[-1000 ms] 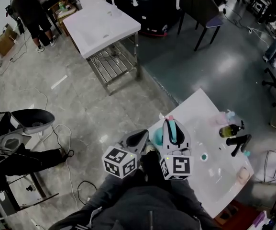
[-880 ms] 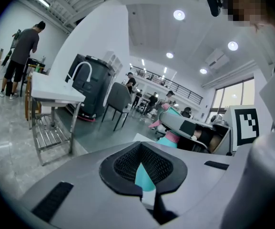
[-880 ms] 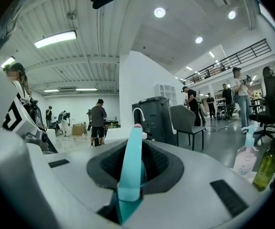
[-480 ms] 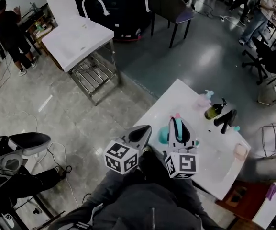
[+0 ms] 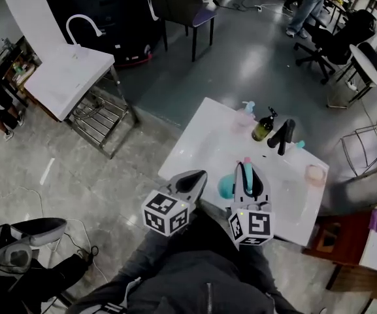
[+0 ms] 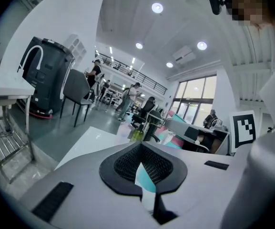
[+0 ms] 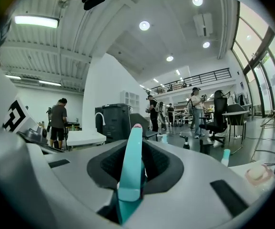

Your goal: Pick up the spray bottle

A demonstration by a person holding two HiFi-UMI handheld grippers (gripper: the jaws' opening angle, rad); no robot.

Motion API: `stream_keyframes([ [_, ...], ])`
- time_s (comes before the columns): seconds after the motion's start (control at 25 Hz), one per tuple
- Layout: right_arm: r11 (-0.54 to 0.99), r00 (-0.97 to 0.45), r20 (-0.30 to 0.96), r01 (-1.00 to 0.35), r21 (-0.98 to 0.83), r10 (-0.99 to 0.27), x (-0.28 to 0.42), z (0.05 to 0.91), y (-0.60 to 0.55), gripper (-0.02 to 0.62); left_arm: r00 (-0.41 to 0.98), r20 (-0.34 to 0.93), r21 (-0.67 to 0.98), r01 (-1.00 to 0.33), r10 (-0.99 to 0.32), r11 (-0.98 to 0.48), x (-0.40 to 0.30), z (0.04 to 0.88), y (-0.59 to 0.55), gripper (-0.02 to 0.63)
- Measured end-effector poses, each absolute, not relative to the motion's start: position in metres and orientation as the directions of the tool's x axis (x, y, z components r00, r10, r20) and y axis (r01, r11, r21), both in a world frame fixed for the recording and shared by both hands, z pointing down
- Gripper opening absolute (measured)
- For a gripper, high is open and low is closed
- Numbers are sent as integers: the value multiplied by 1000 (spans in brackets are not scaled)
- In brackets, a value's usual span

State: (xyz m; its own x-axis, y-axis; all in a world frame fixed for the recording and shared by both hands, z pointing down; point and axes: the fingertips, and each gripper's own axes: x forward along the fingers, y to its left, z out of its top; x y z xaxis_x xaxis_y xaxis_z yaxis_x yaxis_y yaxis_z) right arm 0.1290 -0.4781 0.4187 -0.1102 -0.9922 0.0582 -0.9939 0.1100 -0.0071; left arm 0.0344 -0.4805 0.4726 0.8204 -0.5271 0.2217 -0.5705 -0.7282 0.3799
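The spray bottle (image 5: 262,129), olive-green with a black head, stands near the far edge of the white worktop (image 5: 198,142). It is between a pale pink bottle (image 5: 244,115) with a teal top and a black tap-like fitting (image 5: 283,136). A round pink thing (image 5: 314,174) lies further along to the right.

Only the head view gives this layout from above, with both tongs well short of the bottle, at the worktop's near edge. The two gripper views show the bottle small and far off, but they give the jaws close up.

The right tongs (image 5: 245,171) are clamped on a slim teal stick (image 7: 131,166) with a pink tip, which stands up past the jaw ends. The left tongs (image 5: 196,178) are closed. A pale teal and white sliver sits in the slit between their jaws; what it is I cannot tell.

Both are held side by side, close in front of the person's body, pointing across the worktop. The right is about level and the left is tipped slightly down.
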Motion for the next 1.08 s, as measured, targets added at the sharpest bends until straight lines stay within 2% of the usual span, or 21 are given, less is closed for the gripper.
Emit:
stream_keyframes([
  [0.28,58,-59,61,-998,-12,-996,149,422,-466,67,841,228,378,-541,-491,-751,52,475,-471,6],
  [1.08,87,-88,46,-996,-18,-995,137,423,-476,67,824,227,387,-565,-519,-729,47,474,-467,6],
])
